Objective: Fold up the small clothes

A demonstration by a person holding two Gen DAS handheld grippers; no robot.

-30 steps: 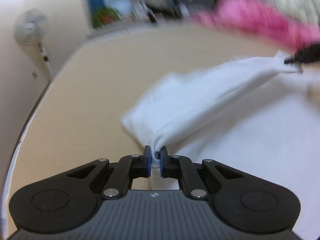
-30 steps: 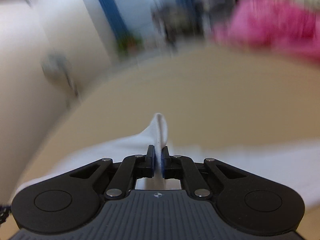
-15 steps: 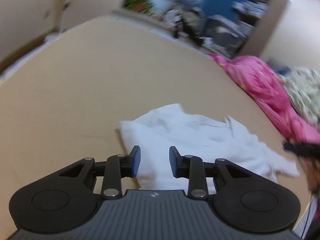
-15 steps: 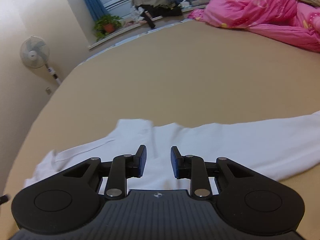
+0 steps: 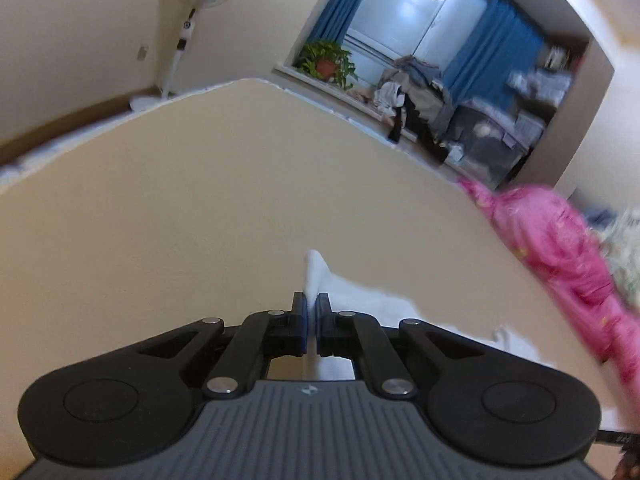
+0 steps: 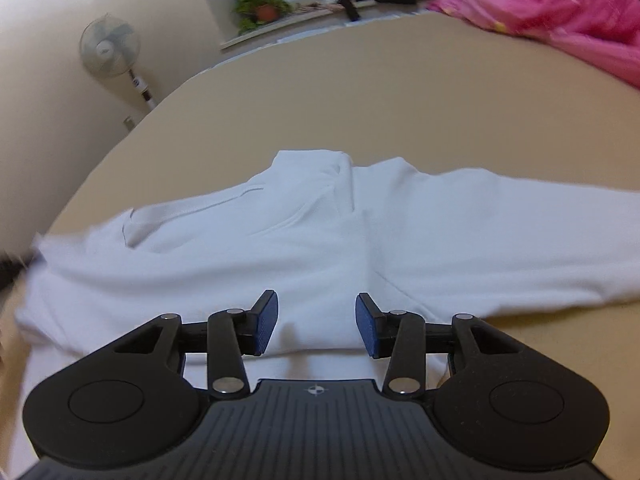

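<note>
The white garment (image 6: 360, 240) lies spread across the tan bed (image 6: 380, 92), with the pink blanket (image 6: 560, 12) beyond its far right end. The left gripper (image 5: 311, 304) has just closed; its fingers (image 5: 299, 308) are pinched tight on a fold of the garment, whose tip sticks up past them. The right gripper (image 6: 316, 328) has just been opening; its fingers stand moderately apart above the garment's near edge, gripping nothing.
</note>
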